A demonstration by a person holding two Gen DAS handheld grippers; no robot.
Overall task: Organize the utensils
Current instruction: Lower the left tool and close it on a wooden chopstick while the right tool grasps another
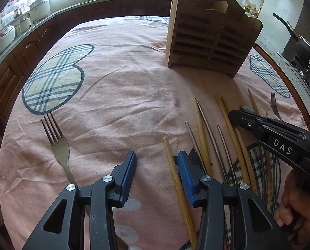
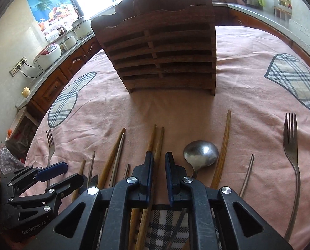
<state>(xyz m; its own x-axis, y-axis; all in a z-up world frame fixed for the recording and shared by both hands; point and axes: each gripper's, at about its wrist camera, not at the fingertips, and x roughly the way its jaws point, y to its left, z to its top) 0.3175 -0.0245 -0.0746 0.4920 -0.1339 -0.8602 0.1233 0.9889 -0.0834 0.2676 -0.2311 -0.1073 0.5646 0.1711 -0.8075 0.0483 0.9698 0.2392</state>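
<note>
A slatted wooden utensil holder (image 1: 211, 33) stands upright at the far side of the pink tablecloth; it also shows in the right wrist view (image 2: 161, 52). Several wooden and metal chopsticks (image 1: 200, 129) (image 2: 155, 143) lie fanned out before it, with a metal spoon (image 2: 200, 153). One fork (image 1: 58, 145) lies at the left, another fork (image 2: 291, 145) at the right. My left gripper (image 1: 157, 160) is open and empty, low over the cloth, with a wooden chopstick (image 1: 175, 177) against its right finger. My right gripper (image 2: 159, 160) is open with a narrow gap, above a chopstick pair.
The pink tablecloth (image 1: 123, 79) has plaid heart patches (image 1: 55, 77). Kitchen counters with rice cookers (image 2: 47, 55) and cabinets surround the table. A pan and stove (image 1: 300, 45) stand at the right. A hand (image 1: 298, 208) holds the right gripper.
</note>
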